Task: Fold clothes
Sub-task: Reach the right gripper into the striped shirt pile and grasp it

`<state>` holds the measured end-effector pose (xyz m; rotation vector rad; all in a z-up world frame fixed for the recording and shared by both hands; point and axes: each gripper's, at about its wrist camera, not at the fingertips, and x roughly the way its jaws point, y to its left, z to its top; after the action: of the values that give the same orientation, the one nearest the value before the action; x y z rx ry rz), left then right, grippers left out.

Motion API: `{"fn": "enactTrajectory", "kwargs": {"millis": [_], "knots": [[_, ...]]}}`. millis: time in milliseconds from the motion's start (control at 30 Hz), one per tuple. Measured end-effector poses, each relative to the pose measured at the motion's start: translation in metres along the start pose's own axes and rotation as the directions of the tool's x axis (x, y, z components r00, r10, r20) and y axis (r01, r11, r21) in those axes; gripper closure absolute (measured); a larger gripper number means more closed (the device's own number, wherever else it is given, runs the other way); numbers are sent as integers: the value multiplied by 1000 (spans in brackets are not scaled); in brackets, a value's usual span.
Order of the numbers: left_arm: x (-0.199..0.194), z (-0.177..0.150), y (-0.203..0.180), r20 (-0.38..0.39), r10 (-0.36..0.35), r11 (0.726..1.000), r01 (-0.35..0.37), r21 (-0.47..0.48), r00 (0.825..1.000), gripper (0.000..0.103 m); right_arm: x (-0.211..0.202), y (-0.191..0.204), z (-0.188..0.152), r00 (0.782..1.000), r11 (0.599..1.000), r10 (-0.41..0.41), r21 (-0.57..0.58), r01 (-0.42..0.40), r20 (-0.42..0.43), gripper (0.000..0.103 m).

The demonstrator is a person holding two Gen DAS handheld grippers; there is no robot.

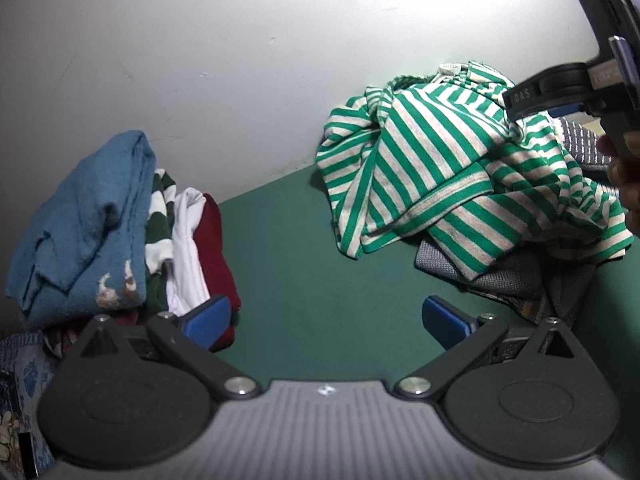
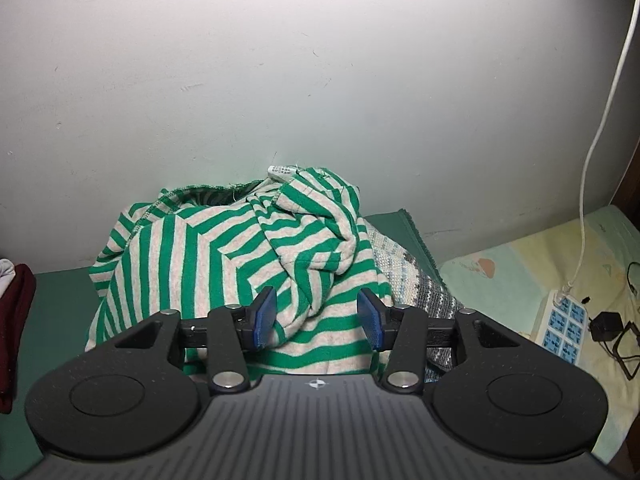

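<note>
- Right hand-held gripper (image 2: 316,320): blue pads apart, bracketing a rumpled fold of the green-striped knit shirt (image 2: 224,264), not clamping it.
- Left hand-held gripper (image 1: 326,316): jaws wide apart over the smooth green surface (image 1: 288,264), folded stack (image 1: 120,220) at its left.

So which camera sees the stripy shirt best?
The left wrist view. It shows the whole crumpled stripy shirt spread over the pile, edges and all. The right wrist view is closer: the stripy shirt fills the middle, but the right tool hides its near edge.
</note>
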<state>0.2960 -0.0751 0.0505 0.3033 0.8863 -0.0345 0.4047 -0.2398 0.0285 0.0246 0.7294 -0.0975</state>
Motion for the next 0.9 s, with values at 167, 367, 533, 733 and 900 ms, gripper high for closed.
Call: {"fn": "enactTrajectory", "kwargs": {"millis": [167, 367, 533, 733, 900], "knots": [[22, 1, -7, -13, -9, 1000, 9, 7, 1000, 1, 30, -7, 2, 1000, 1000, -5, 26, 5, -30, 44], [52, 6, -11, -29, -36, 999, 36, -27, 999, 1, 32, -1, -7, 993, 989, 98, -114, -90, 66, 87], [69, -1, -21, -28, -43, 999, 43, -8, 999, 1, 0, -4, -27, 978, 984, 101, -165, -71, 183, 93], [60, -27, -24, -22, -55, 998, 55, -6, 998, 1, -50, -14, -55, 963, 966, 176, -226, -129, 202, 94], [32, -58, -21, -7, -46, 999, 46, -3, 999, 1, -99, -22, -82, 958, 950, 223, -260, -172, 180, 94]]}}
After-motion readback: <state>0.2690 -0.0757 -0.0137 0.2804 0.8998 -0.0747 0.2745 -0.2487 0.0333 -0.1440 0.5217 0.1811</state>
